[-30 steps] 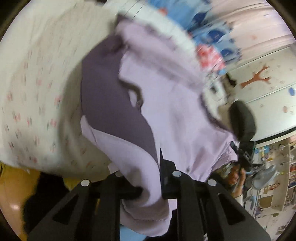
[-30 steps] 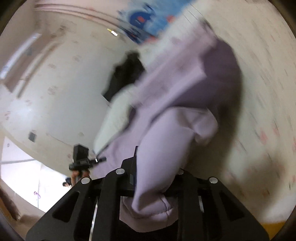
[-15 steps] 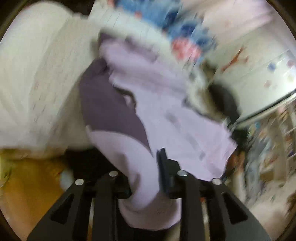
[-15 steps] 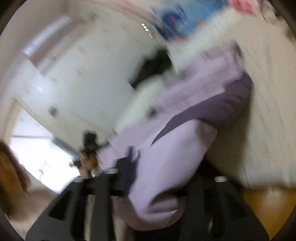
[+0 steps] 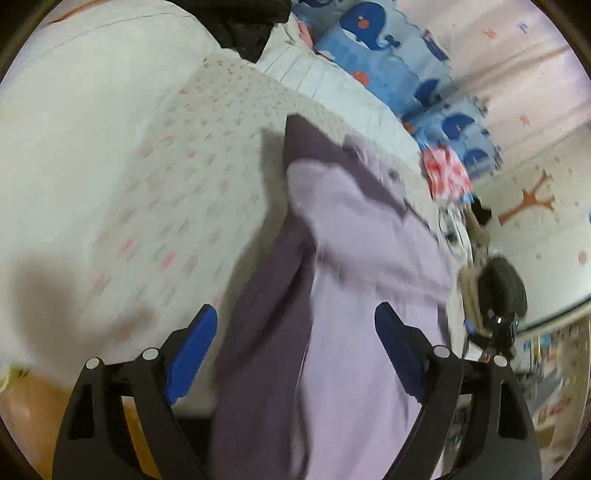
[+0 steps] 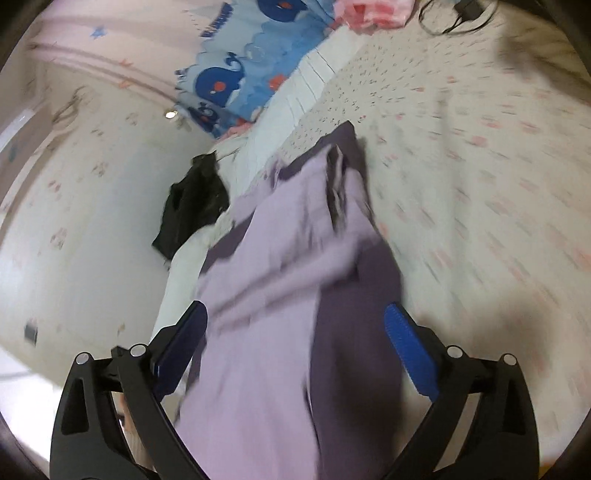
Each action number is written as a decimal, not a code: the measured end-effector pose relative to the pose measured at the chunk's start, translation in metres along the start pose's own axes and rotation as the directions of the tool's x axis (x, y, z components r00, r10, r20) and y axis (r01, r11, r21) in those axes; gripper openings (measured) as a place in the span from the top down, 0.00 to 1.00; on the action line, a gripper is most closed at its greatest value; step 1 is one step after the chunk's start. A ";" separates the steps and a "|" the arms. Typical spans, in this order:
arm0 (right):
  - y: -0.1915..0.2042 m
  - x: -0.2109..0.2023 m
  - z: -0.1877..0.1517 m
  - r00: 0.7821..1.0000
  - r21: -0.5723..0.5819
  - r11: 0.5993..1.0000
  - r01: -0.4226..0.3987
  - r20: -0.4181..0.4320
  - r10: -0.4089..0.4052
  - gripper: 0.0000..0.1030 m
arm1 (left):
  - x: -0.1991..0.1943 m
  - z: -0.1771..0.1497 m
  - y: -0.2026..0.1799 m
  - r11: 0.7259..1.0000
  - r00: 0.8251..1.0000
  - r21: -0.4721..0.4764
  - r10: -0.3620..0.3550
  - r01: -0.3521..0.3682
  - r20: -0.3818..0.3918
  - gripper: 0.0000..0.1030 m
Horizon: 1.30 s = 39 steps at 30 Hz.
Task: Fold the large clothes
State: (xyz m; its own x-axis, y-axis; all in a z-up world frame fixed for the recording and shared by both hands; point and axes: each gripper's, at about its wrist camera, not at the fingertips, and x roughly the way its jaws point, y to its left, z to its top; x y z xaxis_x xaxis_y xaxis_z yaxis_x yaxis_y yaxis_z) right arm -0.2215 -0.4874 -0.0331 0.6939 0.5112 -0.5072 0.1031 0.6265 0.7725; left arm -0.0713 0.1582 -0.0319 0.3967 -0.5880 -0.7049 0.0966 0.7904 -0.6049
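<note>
Left hand-held gripper [image 5: 295, 334]: jaws spread wide, blue ribbed pads clear of the cloth on both sides, gripping nothing. Right hand-held gripper [image 6: 295, 325]: same, wide apart, not pinching.

Lilac garment [image 5: 354, 295] lies on the bed [image 5: 122, 177], a long soft strip running away from both cameras, passing between the fingers of each gripper. Two tones: pale lilac top layer, darker purple panel [image 5: 266, 314] along one long edge. In the right wrist view the garment [image 6: 280, 295] shows soft creases and a dark slit-like fold near its far end; edges are motion-blurred.

Bed cover is cream, quilted-looking, with a small pink print. At the head end: a blue whale-print fabric [image 6: 236, 74] and a pink crumpled piece [image 5: 445, 173]. Black crumpled cloth [image 6: 194, 203] hangs off the bed's side edge. A black cable [image 6: 454, 14] lies on the cover far from the garment.
</note>
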 end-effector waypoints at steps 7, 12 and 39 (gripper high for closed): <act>0.004 0.106 0.081 0.973 -0.079 0.971 0.224 -0.038 -0.228 0.09 | 0.115 0.091 0.002 0.996 0.999 -0.092 -0.004 0.001 -0.032 0.19; -0.021 0.167 0.092 0.957 -0.071 0.970 0.231 -0.164 -0.239 0.19 | 0.183 0.107 0.012 0.989 0.985 -0.150 -0.020 -0.005 -0.169 0.14; -0.045 -0.076 -0.130 0.989 -0.089 0.996 -0.027 -0.145 0.013 0.07 | 0.008 -0.064 0.028 0.987 0.967 0.090 -0.112 0.136 -0.228 0.08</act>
State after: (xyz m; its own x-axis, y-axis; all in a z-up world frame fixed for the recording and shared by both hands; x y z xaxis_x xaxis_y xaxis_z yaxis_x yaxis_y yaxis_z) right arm -0.3712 -0.4785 -0.0791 0.5844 0.5996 -0.5468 0.0206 0.6627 0.7486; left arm -0.1237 0.1641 -0.0783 0.1643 -0.6967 -0.6983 0.2313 0.7154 -0.6593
